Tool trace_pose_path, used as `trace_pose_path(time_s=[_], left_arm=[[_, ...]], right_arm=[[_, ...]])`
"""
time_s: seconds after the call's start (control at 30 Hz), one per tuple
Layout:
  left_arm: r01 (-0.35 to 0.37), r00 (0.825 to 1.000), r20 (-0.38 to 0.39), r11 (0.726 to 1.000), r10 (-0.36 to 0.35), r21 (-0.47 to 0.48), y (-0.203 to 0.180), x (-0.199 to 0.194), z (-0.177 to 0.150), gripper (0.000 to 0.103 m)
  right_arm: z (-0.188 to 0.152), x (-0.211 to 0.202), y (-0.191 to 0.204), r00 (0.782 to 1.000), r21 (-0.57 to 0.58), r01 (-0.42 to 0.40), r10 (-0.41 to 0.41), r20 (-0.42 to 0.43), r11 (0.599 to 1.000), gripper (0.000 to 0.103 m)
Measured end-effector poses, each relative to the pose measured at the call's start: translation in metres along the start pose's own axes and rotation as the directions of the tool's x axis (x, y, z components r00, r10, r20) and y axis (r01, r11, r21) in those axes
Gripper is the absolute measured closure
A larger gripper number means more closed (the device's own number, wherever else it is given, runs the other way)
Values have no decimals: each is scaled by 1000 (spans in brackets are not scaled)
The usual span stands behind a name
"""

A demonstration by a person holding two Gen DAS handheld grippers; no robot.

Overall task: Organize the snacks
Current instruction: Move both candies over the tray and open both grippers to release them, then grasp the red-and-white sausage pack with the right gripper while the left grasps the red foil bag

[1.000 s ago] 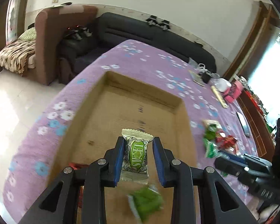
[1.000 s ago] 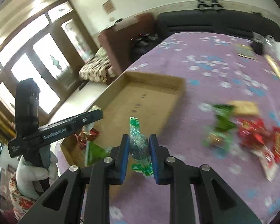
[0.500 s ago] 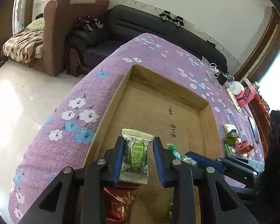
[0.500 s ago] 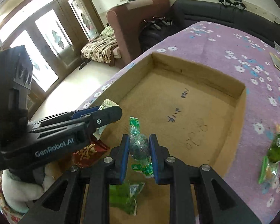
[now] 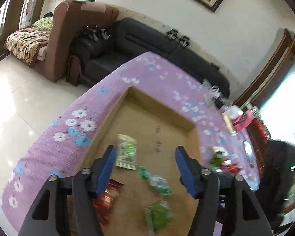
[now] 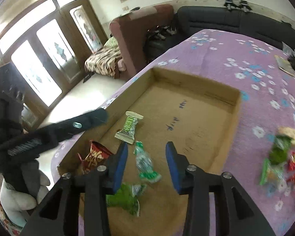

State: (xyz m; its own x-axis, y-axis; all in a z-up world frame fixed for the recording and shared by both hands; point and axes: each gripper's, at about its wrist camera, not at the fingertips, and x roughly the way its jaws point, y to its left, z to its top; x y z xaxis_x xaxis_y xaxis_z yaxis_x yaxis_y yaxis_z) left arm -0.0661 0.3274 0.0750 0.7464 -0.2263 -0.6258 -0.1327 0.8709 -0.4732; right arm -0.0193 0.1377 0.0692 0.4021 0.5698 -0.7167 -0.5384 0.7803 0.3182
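A shallow cardboard box [image 5: 163,106] [image 6: 194,78] lies on the purple flowered tablecloth. My left gripper [image 5: 145,157] hovers over it with its jaws opening. A green-and-white wrapped snack [image 5: 126,151] [image 6: 129,126] lies loose on the box floor just past the left finger. My right gripper [image 6: 146,157] is also opening. A clear green twist candy [image 6: 145,163] [image 5: 155,181] sits free between its pads, touching neither. A red packet [image 6: 94,157] [image 5: 106,192] and a green packet [image 6: 123,196] [image 5: 159,214] lie at the box's near end.
A loose pile of green and red snacks [image 6: 281,161] [image 5: 220,159] lies on the cloth right of the box. The left gripper's black body [image 6: 68,129] crosses the box's left wall. Small items [image 5: 232,118] sit at the table's far end, with a dark sofa [image 5: 147,39] behind.
Both grippers have opened and let go of their snacks. The green-and-white snack and the twist candy now lie in the box. Both views have drawn back a little.
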Motion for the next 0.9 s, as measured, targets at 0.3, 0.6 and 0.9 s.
trace_pose_path(time_s=[0.3,0.6,0.9], left_arm=[[118,993,-27,992,-116,52,-64,-9,-28,28],[174,976,-153,979,-157,106,-117,10,-66,25],[205,944,-290,969,-158,141,-150,44,-96,25]], right_arm=[[-37,-63,-55,996,120,26,-36,81,992,62],[-76,-134,-172,966,300,183,-229,124,936,60],[-73,-141,-234,951,344,244,-294,99,907,60]])
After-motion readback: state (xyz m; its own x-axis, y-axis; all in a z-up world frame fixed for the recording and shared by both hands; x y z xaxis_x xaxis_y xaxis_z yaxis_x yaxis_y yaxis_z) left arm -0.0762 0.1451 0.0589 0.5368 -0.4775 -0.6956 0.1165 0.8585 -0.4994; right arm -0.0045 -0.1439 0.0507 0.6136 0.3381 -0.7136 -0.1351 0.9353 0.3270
